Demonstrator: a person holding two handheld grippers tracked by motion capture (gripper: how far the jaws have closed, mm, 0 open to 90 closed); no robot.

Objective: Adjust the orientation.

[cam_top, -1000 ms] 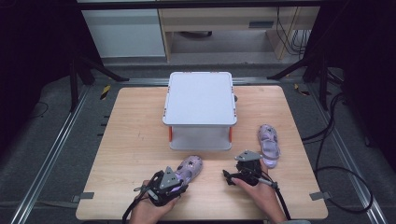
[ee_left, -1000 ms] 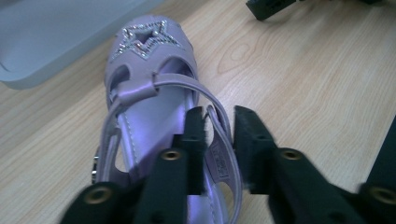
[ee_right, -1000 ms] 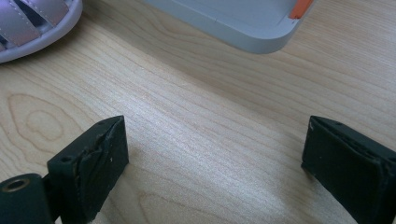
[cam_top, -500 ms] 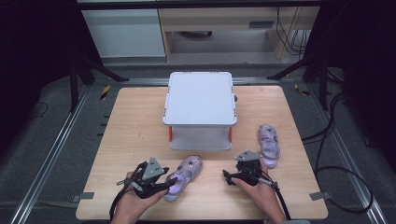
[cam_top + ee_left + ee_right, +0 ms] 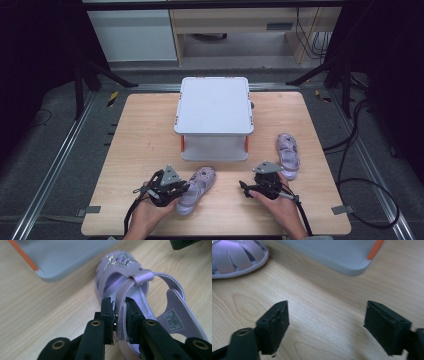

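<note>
L hand-held gripper (image 5: 117,315), low centre-left of the high view, has just been closing and grips the strap of the purple sandal (image 5: 196,189) on the table (image 5: 135,145). R hand-held gripper (image 5: 325,327) stands open over bare wood, jaws closing a bit; 2nd sandal (image 5: 288,155) lies right of the white box (image 5: 214,107).

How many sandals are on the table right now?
2. One sandal lies near the front edge, its strap pinched in the left gripper. The other sandal lies right of the grey box. More could be hidden under the box.
</note>
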